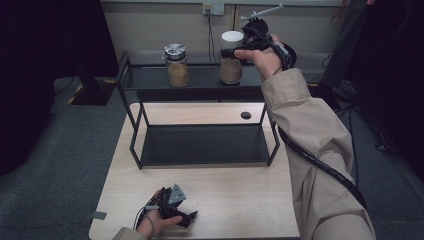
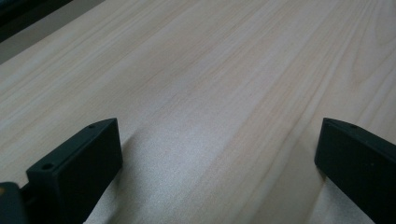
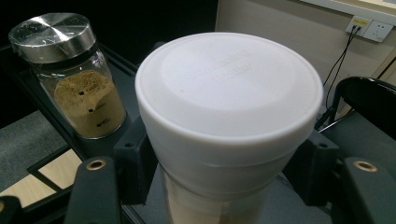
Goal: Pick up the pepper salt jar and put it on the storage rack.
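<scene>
Right gripper (image 3: 224,182) is clamped on the white-lidded jar (image 3: 229,121), just under the lid, with the jar on the top shelf of the black rack (image 1: 150,77) beside the steel-lidded jar (image 1: 176,65). Reads as a place or pick at the shelf; can't tell if the base is seated, the jar's bottom is cut off. Next move: confirm it's down flat before releasing, or lift straight up clear of the neighbour. Left gripper (image 2: 219,154) idles with jaws wide, empty, low over the table (image 2: 210,70).
</scene>
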`<state>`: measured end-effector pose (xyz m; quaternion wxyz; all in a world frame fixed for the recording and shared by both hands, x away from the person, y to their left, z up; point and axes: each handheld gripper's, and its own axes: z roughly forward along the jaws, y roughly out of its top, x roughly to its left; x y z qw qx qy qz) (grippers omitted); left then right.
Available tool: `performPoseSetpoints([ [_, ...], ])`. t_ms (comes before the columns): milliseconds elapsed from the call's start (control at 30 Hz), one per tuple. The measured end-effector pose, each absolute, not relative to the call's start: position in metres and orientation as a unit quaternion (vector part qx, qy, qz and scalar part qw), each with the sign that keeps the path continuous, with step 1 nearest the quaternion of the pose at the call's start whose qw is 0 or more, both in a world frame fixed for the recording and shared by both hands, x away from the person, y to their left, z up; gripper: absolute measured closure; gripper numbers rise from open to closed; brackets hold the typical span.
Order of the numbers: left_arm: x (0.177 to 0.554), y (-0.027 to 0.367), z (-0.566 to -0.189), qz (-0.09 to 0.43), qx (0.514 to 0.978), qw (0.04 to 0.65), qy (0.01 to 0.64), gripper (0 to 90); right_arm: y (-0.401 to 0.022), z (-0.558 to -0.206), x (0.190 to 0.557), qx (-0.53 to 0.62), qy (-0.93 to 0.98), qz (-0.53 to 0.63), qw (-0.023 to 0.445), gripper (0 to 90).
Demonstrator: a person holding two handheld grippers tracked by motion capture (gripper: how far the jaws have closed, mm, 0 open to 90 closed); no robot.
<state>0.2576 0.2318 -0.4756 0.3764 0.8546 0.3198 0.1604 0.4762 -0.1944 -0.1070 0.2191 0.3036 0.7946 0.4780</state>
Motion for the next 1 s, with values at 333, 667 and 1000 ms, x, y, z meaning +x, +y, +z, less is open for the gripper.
performPoseSetpoints([
  [333, 0.2576, 0.2318, -0.4756, 0.161, 0.855, 0.376, 0.32, 0.0, -0.1952, -0.1085, 0.4764, 0.307, 0.793, 0.479, 0.219, 35.1],
  [667, 0.2572, 0.2313, -0.4757, 0.161, 0.854, 0.376, 0.321, 0.0, -0.1967, -0.1114, 0.4741, 0.309, 0.79, 0.482, 0.221, 34.9],
  [1000, 0.2569, 0.231, -0.4756, 0.161, 0.854, 0.376, 0.323, 0.0, -0.1965, -0.1158, 0.4694, 0.309, 0.787, 0.484, 0.224, 26.6],
])
